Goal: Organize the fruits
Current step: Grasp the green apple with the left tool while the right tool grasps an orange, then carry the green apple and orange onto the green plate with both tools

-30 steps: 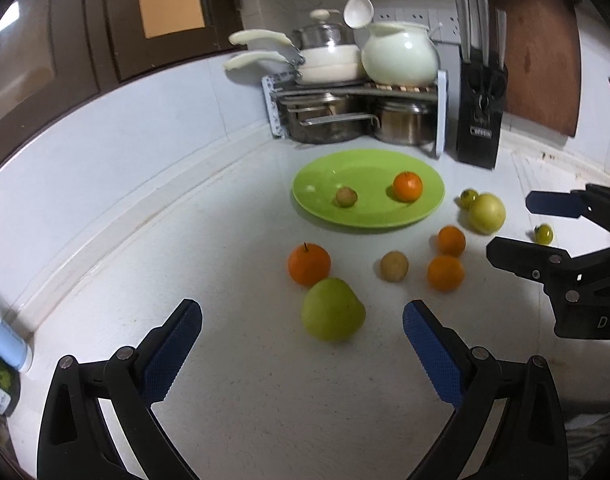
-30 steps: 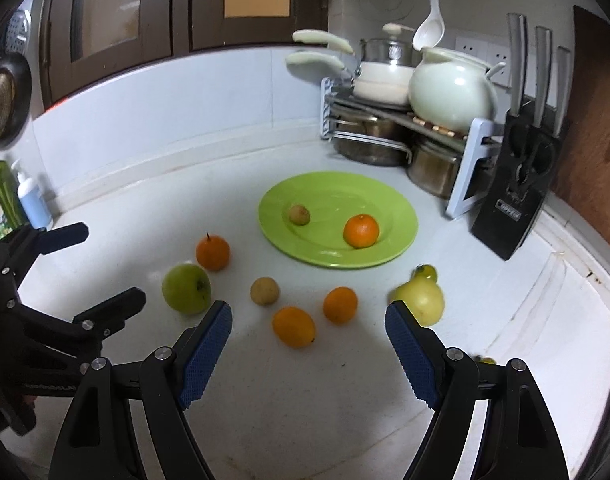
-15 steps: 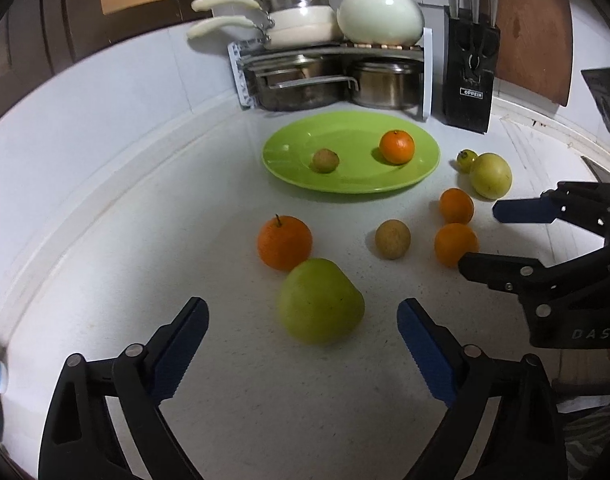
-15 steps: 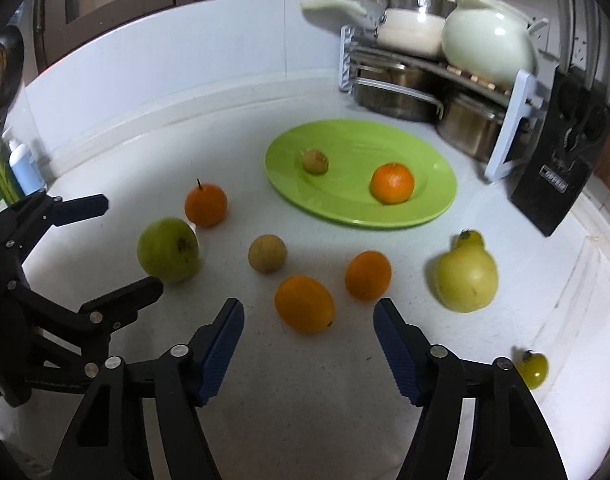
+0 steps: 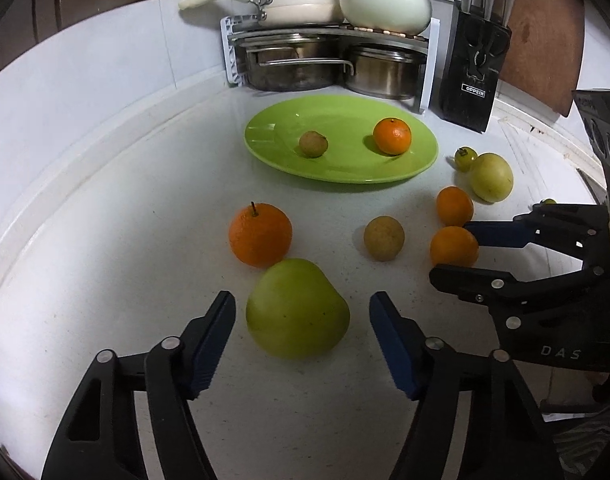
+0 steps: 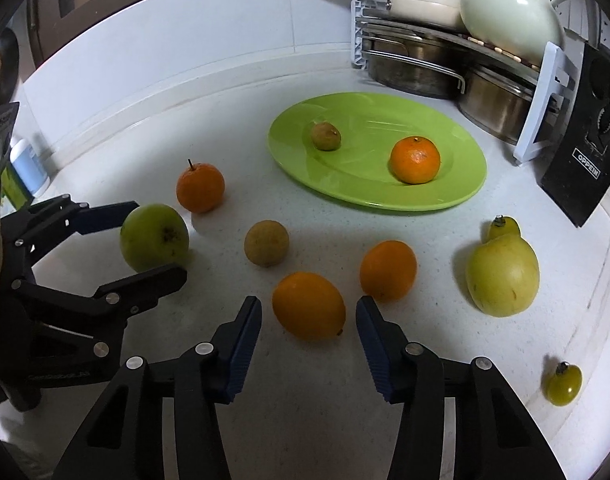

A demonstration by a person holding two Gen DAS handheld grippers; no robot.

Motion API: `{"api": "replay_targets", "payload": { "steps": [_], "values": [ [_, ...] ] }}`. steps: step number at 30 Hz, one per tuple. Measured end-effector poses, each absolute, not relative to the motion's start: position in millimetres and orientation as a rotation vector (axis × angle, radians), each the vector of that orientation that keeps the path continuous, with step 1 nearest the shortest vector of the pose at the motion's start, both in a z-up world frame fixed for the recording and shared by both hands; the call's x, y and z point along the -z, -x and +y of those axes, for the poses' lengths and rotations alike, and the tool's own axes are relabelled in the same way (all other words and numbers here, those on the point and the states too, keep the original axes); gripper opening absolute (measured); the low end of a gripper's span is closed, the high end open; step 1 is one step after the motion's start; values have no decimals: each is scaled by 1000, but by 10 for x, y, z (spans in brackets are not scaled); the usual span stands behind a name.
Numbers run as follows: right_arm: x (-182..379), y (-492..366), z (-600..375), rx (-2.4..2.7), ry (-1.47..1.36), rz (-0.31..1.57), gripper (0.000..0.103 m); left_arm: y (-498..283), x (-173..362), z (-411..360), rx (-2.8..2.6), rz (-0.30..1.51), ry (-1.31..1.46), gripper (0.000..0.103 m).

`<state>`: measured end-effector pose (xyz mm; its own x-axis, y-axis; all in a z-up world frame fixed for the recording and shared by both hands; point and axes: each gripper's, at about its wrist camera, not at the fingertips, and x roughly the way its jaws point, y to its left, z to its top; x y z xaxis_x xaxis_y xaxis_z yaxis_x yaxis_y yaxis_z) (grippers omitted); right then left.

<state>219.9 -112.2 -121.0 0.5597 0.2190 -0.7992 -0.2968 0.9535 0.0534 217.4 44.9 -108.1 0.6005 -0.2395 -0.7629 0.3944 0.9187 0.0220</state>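
1. Left wrist view: my left gripper [image 5: 303, 334] has just been closing, and the green apple [image 5: 297, 308] now sits between its blue pads [image 5: 215, 344] with a thin gap on each side. It is narrowed, not yet gripping. A second ago the apple lay out ahead of wide jaws.
2. Right wrist view: my right gripper [image 6: 309, 340] has also been closing, around the near orange [image 6: 309, 306]. Here too I see slivers of counter [image 6: 185, 120] beside the fruit, so no hold yet.
3. Both tools have dropped toward the counter since then, each bracketing its own fruit.
4. Beyond them, a stemmed orange [image 5: 260, 235] touches the apple's far side, and a brown fruit [image 5: 384, 238], another orange [image 6: 388, 270] and a yellow pear [image 6: 502, 276] lie loose.
5. Farther off, the green plate [image 6: 465, 184] holds one tangerine [image 6: 415, 160] and one small brown fruit [image 6: 326, 136].
6. I judge both grasps nearly complete; closing a little more should allow two lifts to the plate. The stemmed orange may roll when the apple lifts.
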Motion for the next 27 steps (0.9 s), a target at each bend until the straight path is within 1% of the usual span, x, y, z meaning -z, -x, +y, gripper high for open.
{"api": "replay_targets", "payload": {
  "steps": [1, 3, 4, 6, 7, 19, 27],
  "values": [
    [1215, -2213, -1121, -310, 84, 932, 48, -2179, 1090, 451, 370, 859, -189, 65],
    [1232, -2236, -1120, -310, 80, 937, 46, -2193, 1107, 454, 373, 871, -179, 60],
    [1237, -2245, -1116, -311, 82, 938, 43, -2198, 1116, 458, 369, 877, -176, 58],
    [1241, -2259, -1107, -312, 82, 939, 40, -2199, 1118, 467, 366, 879, -169, 50],
    [1242, -2258, -1101, -312, 87, 937, 38, -2196, 1112, 473, 363, 877, -167, 50],
    [1163, -2209, -1084, -313, 99, 913, 38, -2160, 1075, 489, 366, 886, -138, 50],
    [1031, -2135, -1113, -311, 95, 882, 38, -2103, 918, 479, 362, 856, -129, 50]
  ]
}}
